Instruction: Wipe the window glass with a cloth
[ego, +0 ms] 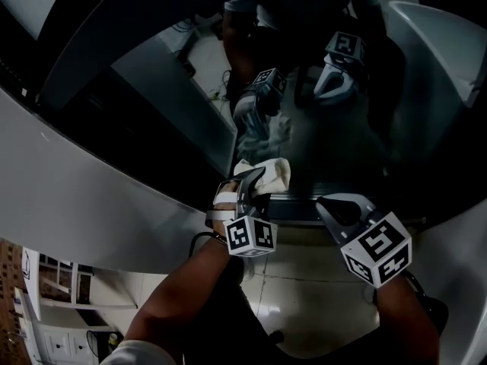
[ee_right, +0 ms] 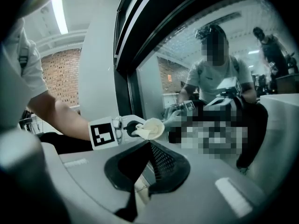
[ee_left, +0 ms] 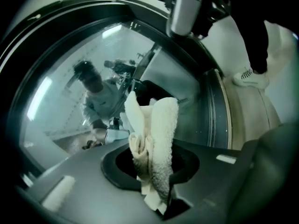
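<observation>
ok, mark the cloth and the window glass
cloth (ee_left: 162,134), left gripper view, upper half of its terry fold
window glass (ee_left: 60,120), left gripper view, bare left part of the pane

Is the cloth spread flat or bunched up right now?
Bunched up: the cloth stands in rolled folds, pinched between the fingers of the left gripper.

Left gripper (ego: 255,182) is held forward with its jaws clamped on a bunched cloth (ego: 272,173) that sticks out past the tips, and the bare left forearm (ego: 179,291) runs straight in behind it. Right gripper (ego: 340,210) is just beside it on the right, a bit nearer the body, jaws closed together with nothing between them, right forearm (ego: 407,318) behind. In the right gripper view the left arm comes in from the left, roughly level, with its gripper pointing right.
</observation>
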`<action>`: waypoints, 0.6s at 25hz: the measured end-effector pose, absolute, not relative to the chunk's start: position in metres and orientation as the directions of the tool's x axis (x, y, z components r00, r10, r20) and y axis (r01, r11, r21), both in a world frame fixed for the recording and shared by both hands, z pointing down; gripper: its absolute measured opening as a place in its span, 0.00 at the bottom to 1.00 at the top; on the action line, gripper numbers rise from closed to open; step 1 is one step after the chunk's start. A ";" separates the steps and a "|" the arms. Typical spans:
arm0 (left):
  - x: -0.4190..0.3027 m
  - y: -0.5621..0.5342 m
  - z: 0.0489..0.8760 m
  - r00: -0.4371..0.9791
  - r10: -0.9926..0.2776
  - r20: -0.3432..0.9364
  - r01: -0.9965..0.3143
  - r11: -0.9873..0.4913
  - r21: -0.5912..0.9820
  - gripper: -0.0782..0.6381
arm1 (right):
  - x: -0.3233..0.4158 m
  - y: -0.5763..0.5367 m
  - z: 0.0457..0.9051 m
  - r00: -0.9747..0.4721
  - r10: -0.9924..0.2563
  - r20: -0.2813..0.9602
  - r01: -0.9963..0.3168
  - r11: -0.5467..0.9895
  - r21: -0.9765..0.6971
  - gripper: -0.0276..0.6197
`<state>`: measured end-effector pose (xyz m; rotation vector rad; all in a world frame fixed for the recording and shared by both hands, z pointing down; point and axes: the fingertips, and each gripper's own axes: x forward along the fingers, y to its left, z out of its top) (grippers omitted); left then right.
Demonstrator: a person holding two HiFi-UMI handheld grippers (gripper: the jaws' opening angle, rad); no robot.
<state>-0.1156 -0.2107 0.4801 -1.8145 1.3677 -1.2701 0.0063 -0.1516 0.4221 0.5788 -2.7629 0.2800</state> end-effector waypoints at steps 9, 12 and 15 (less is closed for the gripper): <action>-0.195 -0.207 0.404 -0.023 -0.982 0.189 -0.936 -0.046 -0.350 0.26 | 0.014 -0.158 0.410 -0.855 -0.336 0.396 -0.413 0.902 -0.127 0.04; -0.225 -0.210 0.409 -0.103 -0.975 0.199 -0.977 0.061 -0.206 0.26 | 0.016 -0.162 0.408 -0.848 -0.307 0.433 -0.394 0.910 -0.126 0.04; -0.258 -0.211 0.416 -0.167 -0.963 0.210 -0.979 0.137 -0.152 0.26 | 0.012 -0.163 0.406 -0.839 -0.288 0.461 -0.381 0.917 -0.121 0.04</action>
